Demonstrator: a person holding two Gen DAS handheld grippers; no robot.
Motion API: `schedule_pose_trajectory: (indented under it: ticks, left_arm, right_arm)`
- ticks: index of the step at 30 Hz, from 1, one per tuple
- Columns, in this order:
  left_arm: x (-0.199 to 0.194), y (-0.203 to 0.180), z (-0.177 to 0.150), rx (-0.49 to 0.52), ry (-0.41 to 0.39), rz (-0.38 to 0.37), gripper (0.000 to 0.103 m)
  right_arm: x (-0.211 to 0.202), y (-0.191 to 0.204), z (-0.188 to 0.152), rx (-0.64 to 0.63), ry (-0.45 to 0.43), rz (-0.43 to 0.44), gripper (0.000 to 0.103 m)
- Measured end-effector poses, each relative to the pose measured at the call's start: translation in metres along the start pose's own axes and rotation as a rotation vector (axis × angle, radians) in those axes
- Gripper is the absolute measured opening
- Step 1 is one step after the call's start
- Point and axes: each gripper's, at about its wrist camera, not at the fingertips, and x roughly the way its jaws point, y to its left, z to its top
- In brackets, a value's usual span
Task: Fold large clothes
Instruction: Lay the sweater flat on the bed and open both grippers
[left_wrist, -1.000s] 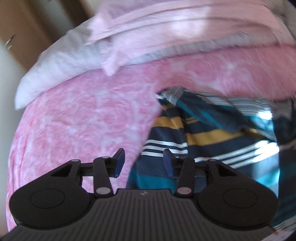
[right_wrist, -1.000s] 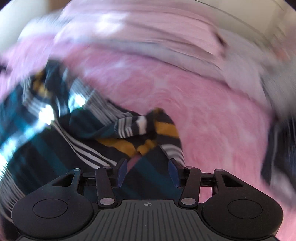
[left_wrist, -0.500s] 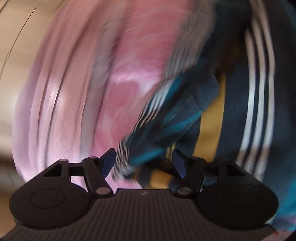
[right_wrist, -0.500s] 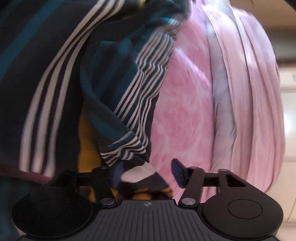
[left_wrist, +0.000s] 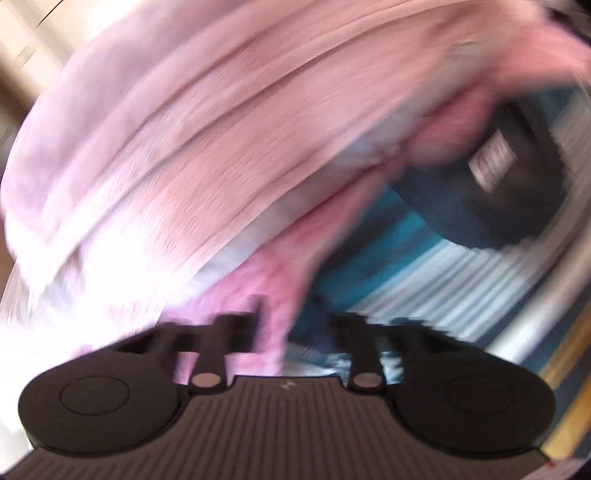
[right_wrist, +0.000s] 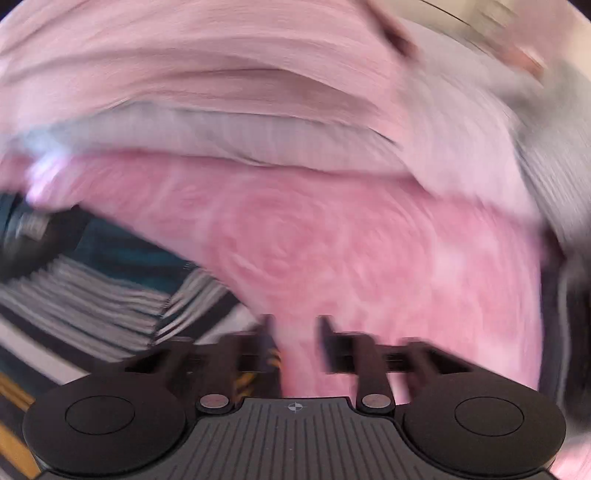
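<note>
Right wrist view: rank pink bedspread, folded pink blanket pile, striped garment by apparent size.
1. Folded pink blanket pile and pink bedspread: look alike, blur, unranked.
2. Striped garment: smallest, cut off at the frame edge.

Garment (left_wrist: 424, 273): navy, teal, white stripes, mustard band. Bedspread (right_wrist: 351, 258): pink swirls. Folded blanket (left_wrist: 184, 129): pale pink.

Both fisheye views are heavily motion-smeared and curved at the edges, with blown-out daylight glare at lower left

We see a home bedroom: a bed (right_wrist: 332, 251) with pink bedspread, and stacked pillows (right_wrist: 221, 85) behind.
</note>
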Motion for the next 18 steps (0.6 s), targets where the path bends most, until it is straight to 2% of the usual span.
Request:
schedule_pose_trajectory:
  ticks: [1,2,5,7,9,11,14,16,18]
  left_arm:
    - [0.003,0.002,-0.003,-0.053,0.017,0.008,0.055]
    - [0.002,0.005,-0.009,-0.105,0.02,0.007,0.055]
    - [-0.013,0.014,-0.042,-0.26,0.055,-0.046,0.055]
    - [-0.036,0.014,-0.07,-0.335,0.073,-0.061,0.054]
    - [-0.065,0.01,-0.103,-0.413,0.102,-0.084,0.054]
    - [-0.099,0.002,-0.135,-0.498,0.139,-0.1,0.054]
    - [-0.15,-0.019,-0.179,-0.605,0.218,-0.099,0.054]
    - [-0.175,-0.037,-0.198,-0.673,0.26,-0.115,0.054]
    - [-0.201,-0.052,-0.211,-0.731,0.276,-0.148,0.054]
  right_arm:
    - [-0.005,-0.012,-0.011,0.065,-0.008,0.027,0.059]
    - [-0.016,-0.022,-0.025,0.126,-0.018,0.06,0.059]
    - [-0.062,-0.041,-0.079,0.257,-0.025,0.097,0.059]
    - [-0.102,-0.048,-0.128,0.286,-0.024,0.103,0.06]
    - [-0.146,-0.041,-0.176,0.237,-0.006,0.119,0.06]
    - [-0.183,-0.023,-0.221,0.137,0.053,0.159,0.06]
    - [-0.225,0.019,-0.274,-0.13,0.12,0.232,0.059]
    - [-0.234,0.048,-0.303,-0.35,0.115,0.246,0.059]
    - [-0.222,0.069,-0.327,-0.57,0.106,0.203,0.059]
